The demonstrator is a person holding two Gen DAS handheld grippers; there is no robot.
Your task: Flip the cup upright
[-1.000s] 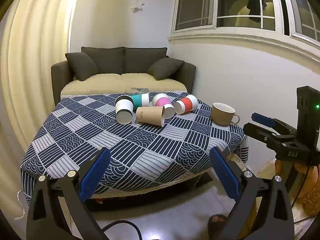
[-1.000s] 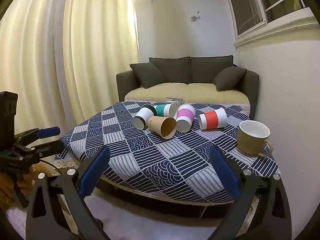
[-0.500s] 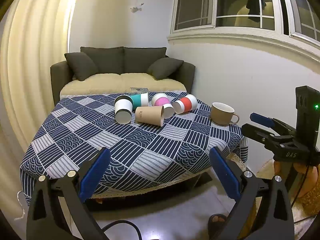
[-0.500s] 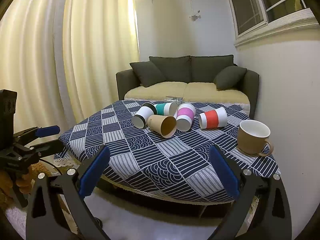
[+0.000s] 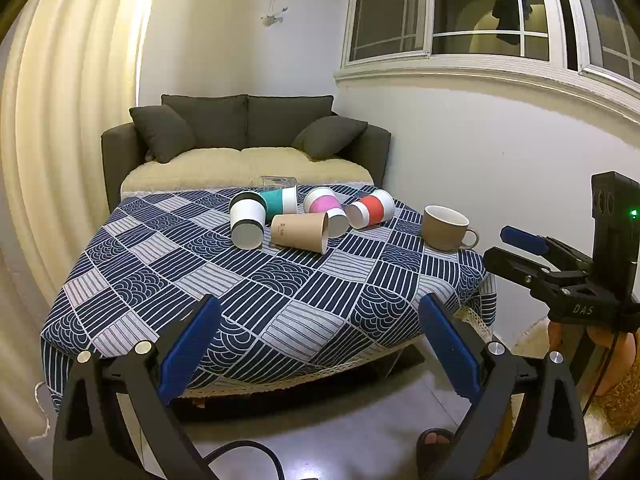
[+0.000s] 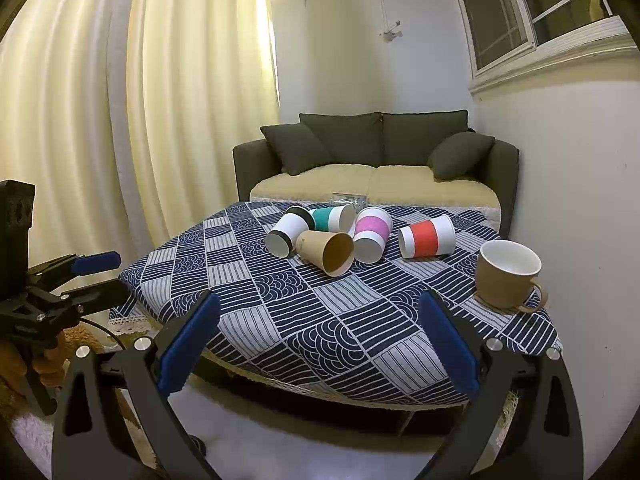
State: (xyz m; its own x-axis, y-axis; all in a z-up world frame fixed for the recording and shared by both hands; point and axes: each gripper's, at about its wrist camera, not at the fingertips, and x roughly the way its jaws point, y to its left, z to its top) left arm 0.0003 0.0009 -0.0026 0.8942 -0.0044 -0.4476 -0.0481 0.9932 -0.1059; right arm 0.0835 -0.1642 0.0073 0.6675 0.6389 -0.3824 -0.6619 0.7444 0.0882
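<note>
Several paper cups lie on their sides at the far end of the table: a white-and-black one, a teal one, a plain brown one, a pink one and a red one. They also show in the right wrist view, the brown cup nearest. A brown mug stands upright at the right edge. My left gripper is open and empty, short of the near table edge. My right gripper is open and empty, also short of the table.
The table has a blue patterned cloth. A dark sofa stands behind it, a curtain to the left, a wall with a window to the right. A clear plastic item lies at the table's far edge.
Both grippers have drifted slightly; the views shift a little. Nothing on the table has moved.
</note>
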